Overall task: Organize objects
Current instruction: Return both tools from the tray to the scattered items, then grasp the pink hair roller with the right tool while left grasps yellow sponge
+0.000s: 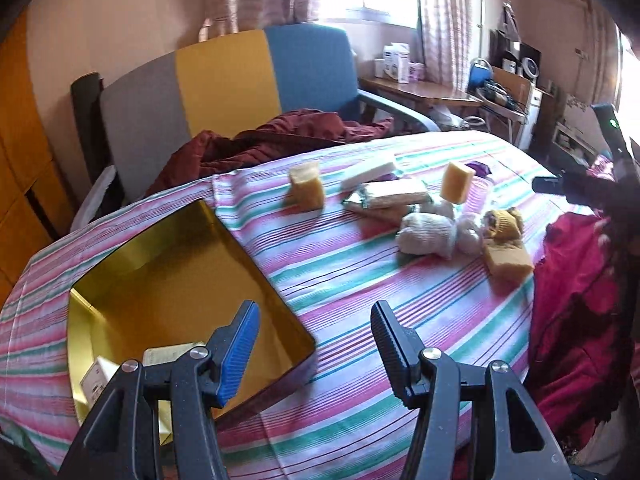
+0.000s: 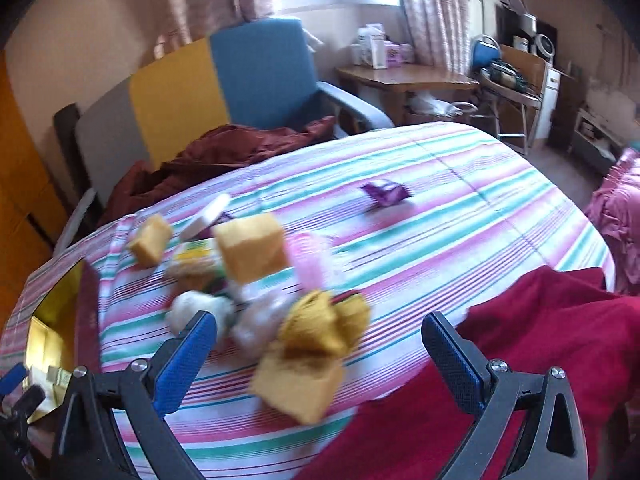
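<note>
Both views look across a striped bedspread (image 1: 360, 280). The left gripper (image 1: 316, 344) hangs with its jaws spread and empty at the near right corner of an open gold tin (image 1: 180, 280). The right gripper (image 2: 320, 344) is likewise spread and empty, low over the near edge of a loose pile of small things.

The step in hand appears to be picking one item from the pile for the tin. The likeliest target is the nearest yellow sponge (image 2: 296, 388), which lies between the right gripper's open jaws in that view (the frame is blurred, so contact cannot be judged). To do it well, the jaws should straddle the sponge's narrow faces, close only until it compresses slightly, and lift clear of the knitted yellow bundle (image 2: 324, 324) resting on its far edge, lest that be dragged along.

Count, as far as visible:
- yellow sponges, four: (image 1: 508, 262), (image 1: 457, 182), (image 1: 306, 186) and one partly hidden under the packets (image 2: 196, 276)
- white sock rolls (image 1: 428, 234), two or three
- wrapped flat packets (image 1: 388, 196), at least two
- purple wrapper (image 2: 386, 194), one, well apart from the pile
- pink translucent piece (image 2: 310, 256), one
- small boxes (image 1: 96, 376) already in the tin, about two
</note>
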`<action>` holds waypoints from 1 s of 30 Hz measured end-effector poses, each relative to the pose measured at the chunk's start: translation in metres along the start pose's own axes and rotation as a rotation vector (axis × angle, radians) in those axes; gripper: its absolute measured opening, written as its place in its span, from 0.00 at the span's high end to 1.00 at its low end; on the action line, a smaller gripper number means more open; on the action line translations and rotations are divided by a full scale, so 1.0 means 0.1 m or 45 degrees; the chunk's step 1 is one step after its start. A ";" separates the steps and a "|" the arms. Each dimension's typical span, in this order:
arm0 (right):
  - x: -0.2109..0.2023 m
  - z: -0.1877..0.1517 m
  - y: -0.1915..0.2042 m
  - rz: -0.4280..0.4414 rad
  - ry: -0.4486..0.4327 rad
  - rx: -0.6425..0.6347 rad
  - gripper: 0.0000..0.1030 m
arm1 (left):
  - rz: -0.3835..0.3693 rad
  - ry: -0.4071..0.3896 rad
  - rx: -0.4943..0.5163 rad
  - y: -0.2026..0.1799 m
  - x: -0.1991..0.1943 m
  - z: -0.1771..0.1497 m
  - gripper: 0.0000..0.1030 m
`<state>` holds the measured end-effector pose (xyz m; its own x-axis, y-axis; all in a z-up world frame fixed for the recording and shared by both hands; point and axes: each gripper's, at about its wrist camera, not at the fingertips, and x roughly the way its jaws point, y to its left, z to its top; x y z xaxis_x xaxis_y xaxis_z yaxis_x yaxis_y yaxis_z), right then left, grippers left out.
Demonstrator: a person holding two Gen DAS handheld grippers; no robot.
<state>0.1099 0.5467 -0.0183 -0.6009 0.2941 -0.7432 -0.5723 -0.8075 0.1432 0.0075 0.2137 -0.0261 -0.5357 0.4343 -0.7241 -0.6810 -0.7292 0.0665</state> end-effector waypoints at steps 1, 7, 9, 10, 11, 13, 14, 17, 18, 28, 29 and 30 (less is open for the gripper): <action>0.03 0.04 -0.05 -0.006 0.006 0.003 0.00 | -0.010 0.001 0.013 -0.04 0.02 0.02 0.43; 0.41 0.24 -0.10 0.005 0.103 -0.087 0.06 | -0.084 -0.008 0.065 -0.21 0.13 0.19 0.43; 0.56 0.29 -0.03 0.028 0.144 -0.154 0.09 | -0.110 -0.013 0.072 -0.26 0.17 0.24 0.43; 0.62 0.30 0.00 0.040 0.164 -0.183 0.09 | -0.125 -0.014 0.077 -0.28 0.19 0.27 0.43; 0.69 0.32 0.04 0.048 0.182 -0.210 0.09 | -0.135 -0.015 0.084 -0.31 0.21 0.30 0.43; 0.82 0.36 0.12 0.066 0.216 -0.282 0.09 | -0.153 -0.014 0.106 -0.38 0.27 0.36 0.43; 0.87 0.37 0.15 0.068 0.225 -0.316 0.09 | -0.160 -0.013 0.112 -0.39 0.29 0.38 0.43; 1.04 0.42 0.21 0.080 0.252 -0.402 0.09 | -0.189 -0.011 0.129 -0.47 0.36 0.46 0.43; 1.10 0.43 0.23 0.078 0.262 -0.427 0.09 | -0.204 -0.009 0.132 -0.48 0.39 0.48 0.43; 1.45 0.43 0.13 0.109 0.319 -0.460 0.52 | -0.299 0.022 0.159 -0.70 0.73 0.75 0.43; 1.43 0.46 0.12 0.113 0.308 -0.445 0.64 | -0.313 0.024 0.154 -0.72 0.77 0.78 0.43; 1.42 0.49 0.07 0.106 0.300 -0.410 0.65 | -0.334 0.029 0.144 -0.74 0.81 0.83 0.43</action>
<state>-0.0068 0.6077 -0.0912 -0.4722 0.1260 -0.8725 -0.3003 -0.9535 0.0248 -0.0270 0.3464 -0.0330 -0.3232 0.5876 -0.7418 -0.8470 -0.5292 -0.0502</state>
